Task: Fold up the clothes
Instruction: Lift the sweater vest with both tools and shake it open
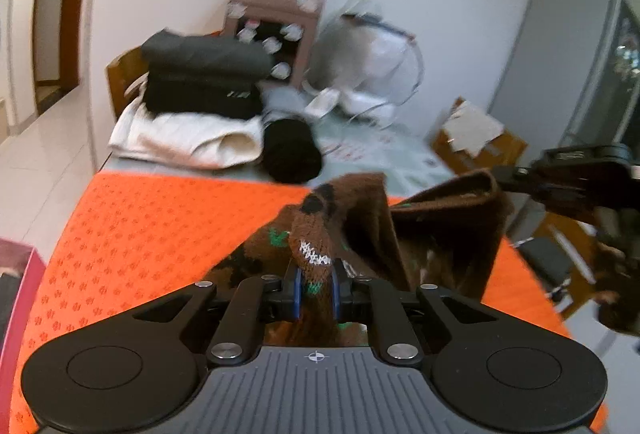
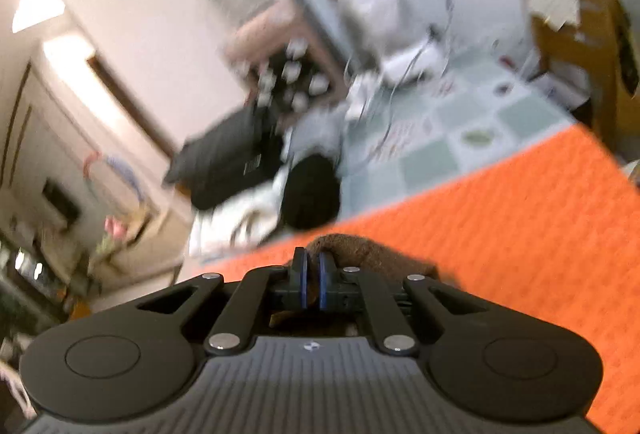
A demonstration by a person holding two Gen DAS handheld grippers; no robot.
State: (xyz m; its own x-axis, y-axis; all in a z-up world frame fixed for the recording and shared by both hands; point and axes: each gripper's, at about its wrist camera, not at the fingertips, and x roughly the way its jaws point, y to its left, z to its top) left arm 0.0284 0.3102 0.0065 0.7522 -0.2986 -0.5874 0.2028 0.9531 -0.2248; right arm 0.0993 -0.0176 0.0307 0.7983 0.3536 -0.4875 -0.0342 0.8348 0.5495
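Left wrist: sweater (image 1: 360, 234) edge between fingers (image 1: 297, 288), above orange cloth (image 1: 140, 234).

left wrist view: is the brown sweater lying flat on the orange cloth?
No: the brown sweater is bunched and lifted off the orange cloth, pinched by the left hand-held gripper.

A lived-in home room, table under an orange cloth (image 1: 140, 226), folded clothes stack (image 1: 196, 106) at its far edge, water dispenser (image 1: 280, 14) against the white wall, grey fridge (image 1: 560, 66), cardboard box (image 1: 476, 142), wooden doorway (image 1: 56, 14), tiled floor
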